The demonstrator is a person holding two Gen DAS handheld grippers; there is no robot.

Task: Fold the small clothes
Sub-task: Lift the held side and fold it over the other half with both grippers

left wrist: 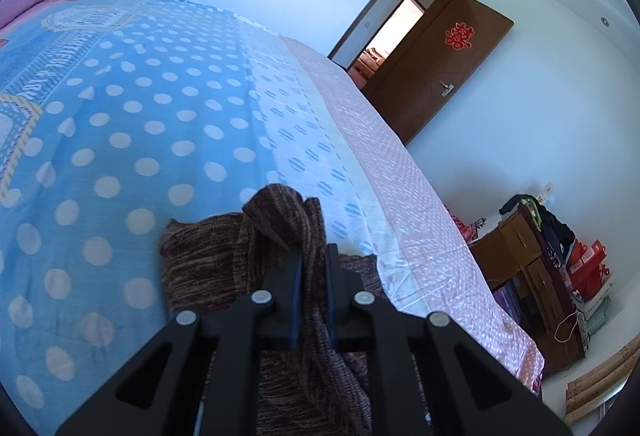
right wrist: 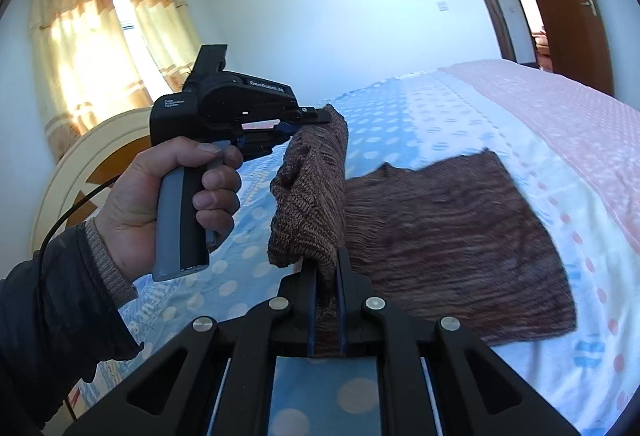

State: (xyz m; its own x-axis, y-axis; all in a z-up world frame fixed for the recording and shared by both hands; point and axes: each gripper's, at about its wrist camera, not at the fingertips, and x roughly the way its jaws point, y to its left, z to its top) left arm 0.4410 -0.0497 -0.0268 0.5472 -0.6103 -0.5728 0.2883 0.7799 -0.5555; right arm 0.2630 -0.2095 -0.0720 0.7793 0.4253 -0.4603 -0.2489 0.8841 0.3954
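A brown knitted garment [right wrist: 448, 236] lies partly flat on the blue polka-dot bedspread [right wrist: 400, 123], with one edge lifted. My right gripper [right wrist: 325, 256] is shut on a bunched fold of that lifted edge. In the right wrist view a hand holds my left gripper [right wrist: 326, 117], which is shut on the other end of the same raised edge [right wrist: 312, 187], so the knit hangs between the two. In the left wrist view the left gripper [left wrist: 314, 254] pinches the brown knit [left wrist: 280, 228] between its blue pads, and the rest of the garment [left wrist: 200, 264] lies below it.
The bed [left wrist: 140, 115] has a white dotted band and a pink dotted edge [left wrist: 400, 171]. A brown door [left wrist: 440, 75] stands open beyond it. A wooden cabinet [left wrist: 532, 284] with clothes and red bags stands by the wall. Curtains [right wrist: 100, 47] and a cream headboard [right wrist: 80, 171] are at left.
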